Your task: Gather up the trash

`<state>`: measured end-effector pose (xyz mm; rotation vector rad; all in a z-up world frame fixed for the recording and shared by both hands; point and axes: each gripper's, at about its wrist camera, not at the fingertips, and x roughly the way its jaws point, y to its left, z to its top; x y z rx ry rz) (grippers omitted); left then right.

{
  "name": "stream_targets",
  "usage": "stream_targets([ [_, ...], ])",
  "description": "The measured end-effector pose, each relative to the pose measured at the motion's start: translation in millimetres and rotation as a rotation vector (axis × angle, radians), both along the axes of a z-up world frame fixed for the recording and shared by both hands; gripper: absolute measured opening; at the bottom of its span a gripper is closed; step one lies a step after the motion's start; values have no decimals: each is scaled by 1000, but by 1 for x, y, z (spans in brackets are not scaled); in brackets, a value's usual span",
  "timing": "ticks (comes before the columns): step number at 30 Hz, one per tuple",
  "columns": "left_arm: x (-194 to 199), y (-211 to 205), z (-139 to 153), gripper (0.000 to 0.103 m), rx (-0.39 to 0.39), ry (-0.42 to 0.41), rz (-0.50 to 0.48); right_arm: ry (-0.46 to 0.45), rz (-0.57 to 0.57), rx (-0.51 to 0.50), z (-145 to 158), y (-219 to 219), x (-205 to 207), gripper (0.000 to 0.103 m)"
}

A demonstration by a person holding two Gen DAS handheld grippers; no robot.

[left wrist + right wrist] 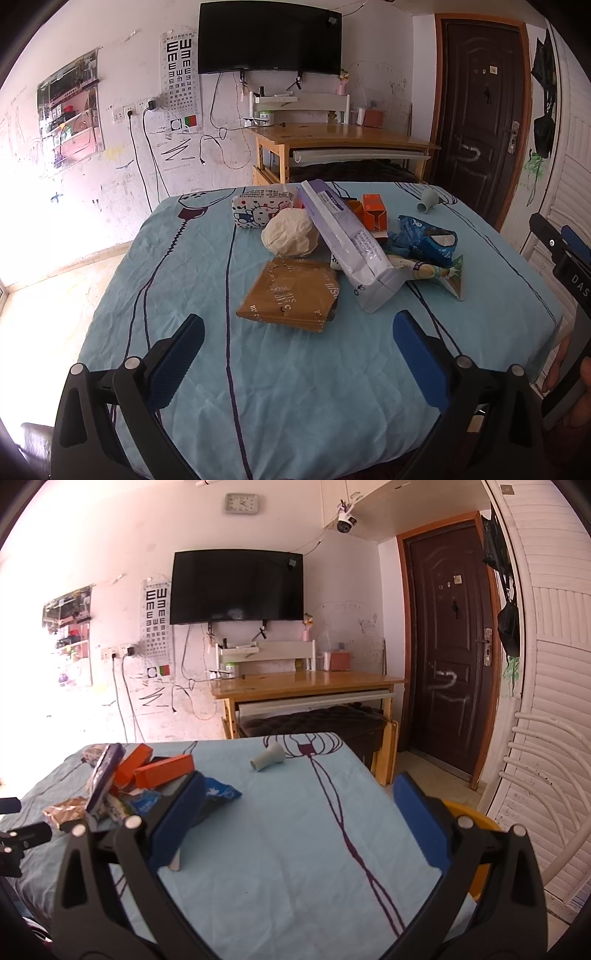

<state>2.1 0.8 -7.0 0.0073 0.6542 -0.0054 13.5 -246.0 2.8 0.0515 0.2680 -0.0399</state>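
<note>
Your left gripper point(297, 354) and right gripper point(299, 819), both spread and empty, face trash heaped mid-surface point(258, 387): brown biscuit wrapper point(290, 295) nearest, probably light, crinkly, slippery, so pinch its near edge.

Blue-clothed table point(295, 369), trash pile point(343, 243), grey cup point(427, 201)

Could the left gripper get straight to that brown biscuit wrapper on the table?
Probably yes. The left gripper is open, and the brown biscuit wrapper lies flat just ahead of its fingers with only bare blue tablecloth between. The purple-and-white bag beside it may crowd one finger.
</note>
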Motion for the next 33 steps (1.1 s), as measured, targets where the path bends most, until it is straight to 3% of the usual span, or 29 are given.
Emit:
stream_targets([
  [33,5,-1,-4,97,-1,8,-2,5,4,-1,-2,2,0,98],
])
